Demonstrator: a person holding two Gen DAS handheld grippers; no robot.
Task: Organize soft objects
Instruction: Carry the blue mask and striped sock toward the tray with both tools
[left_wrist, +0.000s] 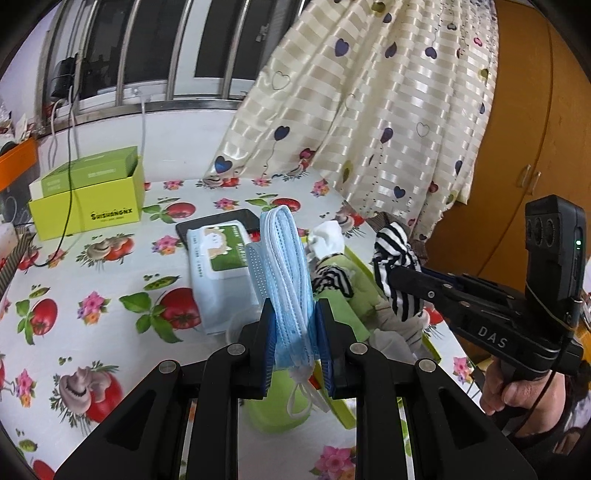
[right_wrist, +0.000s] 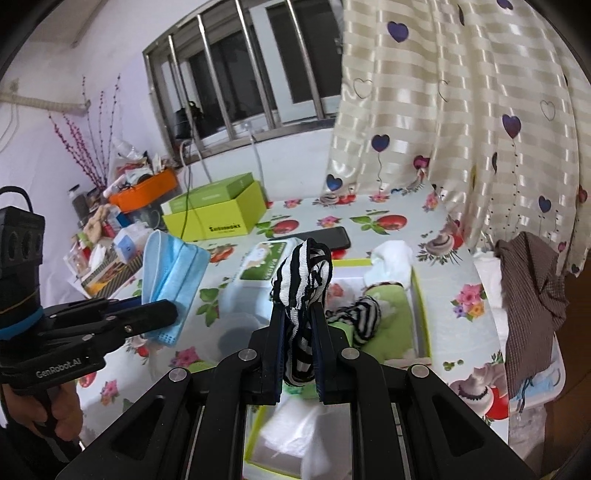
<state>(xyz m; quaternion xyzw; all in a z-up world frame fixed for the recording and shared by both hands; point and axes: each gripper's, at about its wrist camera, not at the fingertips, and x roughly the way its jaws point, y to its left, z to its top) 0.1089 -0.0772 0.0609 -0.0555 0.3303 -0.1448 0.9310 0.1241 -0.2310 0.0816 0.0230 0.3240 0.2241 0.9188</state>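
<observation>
left claw (left_wrist: 295, 325) is clamped on blue face masks (left_wrist: 286, 273), right claw (right_wrist: 298, 325) on a striped cloth (right_wrist: 301, 280), both above the surface (left_wrist: 92, 266). only the right view shows the orange bin (right_wrist: 144, 194) at the surface's far left corner.

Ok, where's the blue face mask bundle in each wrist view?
Left wrist: blue face mask bundle stands centre frame, clamped in the left gripper.
Right wrist: at left, held up by that gripper.
Shared landmark: the lime-green box under the window.
</observation>
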